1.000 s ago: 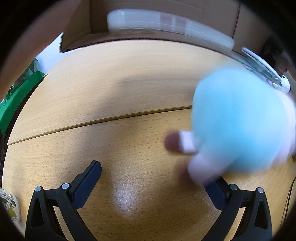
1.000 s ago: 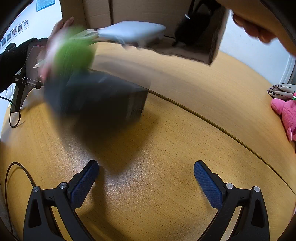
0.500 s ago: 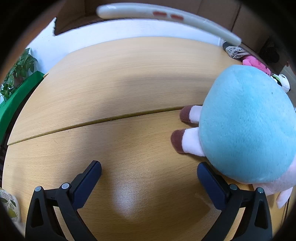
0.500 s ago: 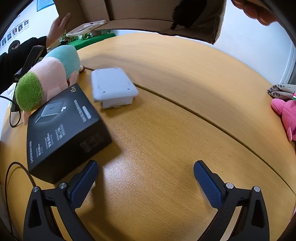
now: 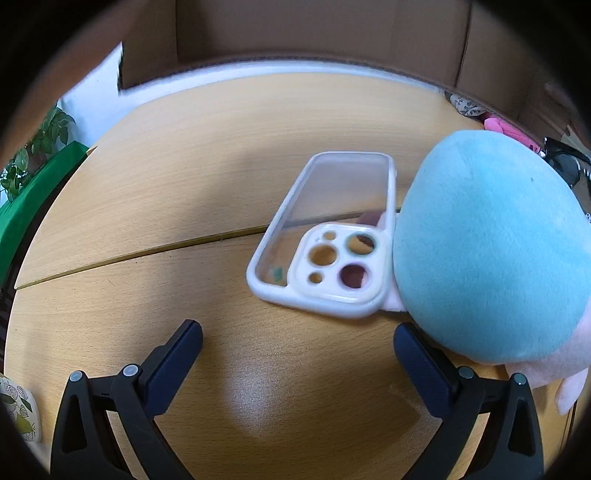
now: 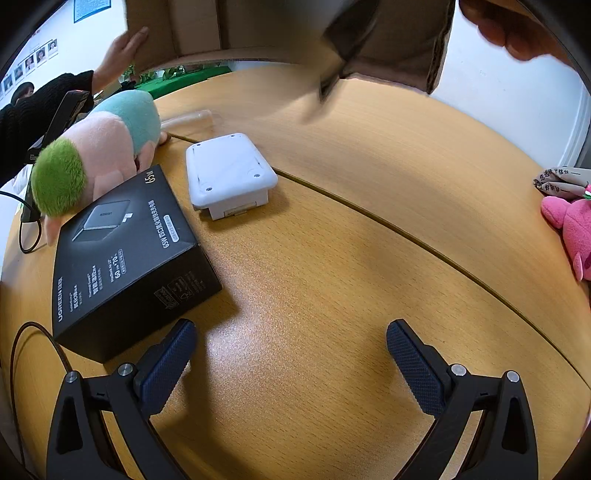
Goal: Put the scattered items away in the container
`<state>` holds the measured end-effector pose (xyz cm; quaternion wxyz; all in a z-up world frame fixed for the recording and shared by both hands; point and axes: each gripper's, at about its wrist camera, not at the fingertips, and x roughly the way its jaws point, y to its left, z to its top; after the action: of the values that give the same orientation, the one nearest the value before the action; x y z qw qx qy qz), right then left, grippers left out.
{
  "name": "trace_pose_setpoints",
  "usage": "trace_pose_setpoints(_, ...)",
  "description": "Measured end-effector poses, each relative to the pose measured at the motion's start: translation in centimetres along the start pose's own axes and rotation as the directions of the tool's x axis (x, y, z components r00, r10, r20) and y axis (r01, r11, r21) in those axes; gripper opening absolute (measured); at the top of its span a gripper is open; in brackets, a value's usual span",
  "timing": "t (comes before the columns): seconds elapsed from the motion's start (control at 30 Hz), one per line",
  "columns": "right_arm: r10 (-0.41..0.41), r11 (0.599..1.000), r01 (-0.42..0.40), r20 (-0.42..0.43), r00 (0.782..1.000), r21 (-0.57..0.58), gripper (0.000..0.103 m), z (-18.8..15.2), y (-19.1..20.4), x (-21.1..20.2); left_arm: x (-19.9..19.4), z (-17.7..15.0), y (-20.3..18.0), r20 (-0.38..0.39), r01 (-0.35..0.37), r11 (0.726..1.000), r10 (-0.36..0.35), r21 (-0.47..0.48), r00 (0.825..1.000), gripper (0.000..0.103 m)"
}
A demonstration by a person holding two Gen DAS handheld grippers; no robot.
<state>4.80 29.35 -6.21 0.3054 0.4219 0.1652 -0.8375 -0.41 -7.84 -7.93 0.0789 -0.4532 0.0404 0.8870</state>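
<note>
A tipped cardboard box (image 6: 280, 29) is held above the table by a person's hands, and a blurred dark object (image 6: 343, 48) drops from it. On the wooden table lie a blue-pink-green plush toy (image 6: 107, 147), a black charger box (image 6: 125, 258) and a white device (image 6: 229, 173). In the left wrist view a clear phone case (image 5: 332, 236) lies against the plush toy (image 5: 491, 258), under the box (image 5: 314, 29). My left gripper (image 5: 297, 354) is open, just short of the case. My right gripper (image 6: 290, 358) is open over bare wood, its left finger by the black box.
A pink plush (image 6: 572, 229) and printed paper (image 6: 557, 181) sit at the table's right edge. A black cable (image 6: 33, 332) loops at the left. A person's black sleeve (image 6: 40, 110) reaches over the far left. Green plants (image 5: 33, 147) stand beyond the table.
The phone case fell from the box and landed beside the plush toy. A dark object is now dropping out of the box. Both grippers stayed in place and open.
</note>
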Motion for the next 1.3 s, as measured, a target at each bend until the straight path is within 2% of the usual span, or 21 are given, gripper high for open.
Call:
trace_pose_setpoints(0.93, 0.001, 1.0, -0.001, 0.001, 1.0, 0.001, 0.103, 0.2, -0.1, -0.3, -0.1, 0.2, 0.0, -0.001, -0.001, 1.0, 0.001, -0.002, 1.0, 0.103)
trace_pose_setpoints(1.3, 0.001, 1.0, -0.001, 0.002, 1.0, 0.001, 0.103, 0.0, 0.0, -0.3, 0.2, 0.6, 1.2, -0.003, 0.023, 0.999, -0.023, 0.028, 1.0, 0.103)
